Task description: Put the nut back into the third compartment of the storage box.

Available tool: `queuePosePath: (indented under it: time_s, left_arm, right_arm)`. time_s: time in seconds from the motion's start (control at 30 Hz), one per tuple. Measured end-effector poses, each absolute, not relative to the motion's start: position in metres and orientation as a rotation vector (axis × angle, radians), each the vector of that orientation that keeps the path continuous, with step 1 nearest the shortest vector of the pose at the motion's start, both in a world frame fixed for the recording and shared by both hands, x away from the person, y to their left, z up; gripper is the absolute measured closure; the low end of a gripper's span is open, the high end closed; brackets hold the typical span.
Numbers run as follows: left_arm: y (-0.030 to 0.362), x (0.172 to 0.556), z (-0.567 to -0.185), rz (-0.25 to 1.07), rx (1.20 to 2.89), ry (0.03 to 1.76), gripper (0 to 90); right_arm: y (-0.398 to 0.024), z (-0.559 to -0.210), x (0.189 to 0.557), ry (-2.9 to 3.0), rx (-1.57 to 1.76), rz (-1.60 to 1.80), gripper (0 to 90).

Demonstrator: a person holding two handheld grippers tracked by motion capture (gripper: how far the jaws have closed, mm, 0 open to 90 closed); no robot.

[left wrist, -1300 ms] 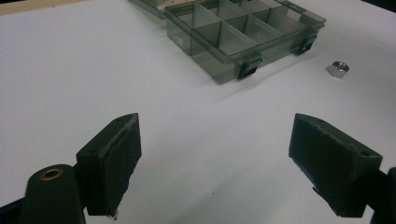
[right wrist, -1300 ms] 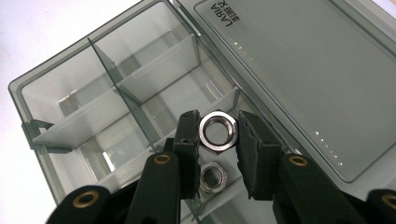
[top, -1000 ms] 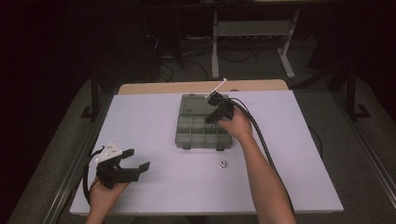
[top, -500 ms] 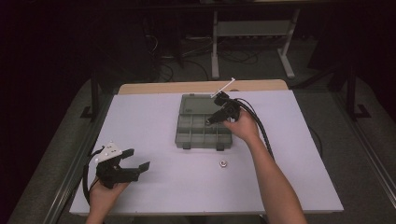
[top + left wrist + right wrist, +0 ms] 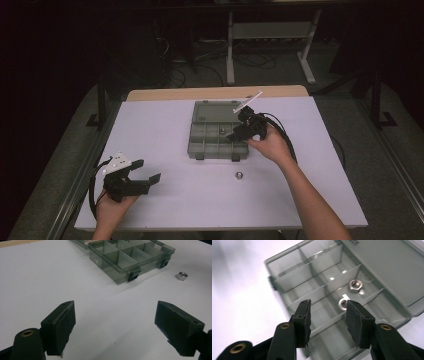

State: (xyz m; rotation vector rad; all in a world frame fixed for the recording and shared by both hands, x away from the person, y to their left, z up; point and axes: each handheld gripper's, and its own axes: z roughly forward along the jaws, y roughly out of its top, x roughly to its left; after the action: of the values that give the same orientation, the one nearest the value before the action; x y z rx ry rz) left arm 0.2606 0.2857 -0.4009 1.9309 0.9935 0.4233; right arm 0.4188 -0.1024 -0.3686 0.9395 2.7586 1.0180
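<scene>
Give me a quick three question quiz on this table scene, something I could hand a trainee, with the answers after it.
1. True or false: the left gripper is holding the loose nut on the table.
2. How many nuts lie inside the compartment box in the right gripper view?
3. The right gripper is: A) open above the box, B) shut on a nut, C) resting on the table away from the box.

Key:
1. False. Its jaws stand wide apart with nothing between them, and the nut lies apart from it near the box's front.
2. Two.
3. A.
</scene>
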Motion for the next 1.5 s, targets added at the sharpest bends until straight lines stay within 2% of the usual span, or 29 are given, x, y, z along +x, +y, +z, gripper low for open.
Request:
queuePosePath:
  time_s: [0.3, 0.77, 1.07, 1.5]
  left_arm:
    - [0.285, 0.26, -0.401, 0.426, 1.929, 0.992, 16.6]
    - [0.285, 0.261, -0.401, 0.427, 1.929, 0.999, 16.6]
    - [0.285, 0.26, -0.401, 0.431, 1.922, 0.995, 16.6]
    - [0.287, 0.261, -0.401, 0.431, 1.919, 0.994, 16.6]
  right_arm:
    - [-0.109, -0.365, 0.38, 2.767, 0.882, 1.039, 51.6]
    - [-0.119, -0.393, 0.339, 2.801, 0.85, 1.019, 51.7]
    - [-0.114, -0.413, 0.332, 2.822, 0.758, 0.914, 53.4]
    - [-0.108, -0.426, 0.333, 2.858, 0.72, 0.83, 56.8]
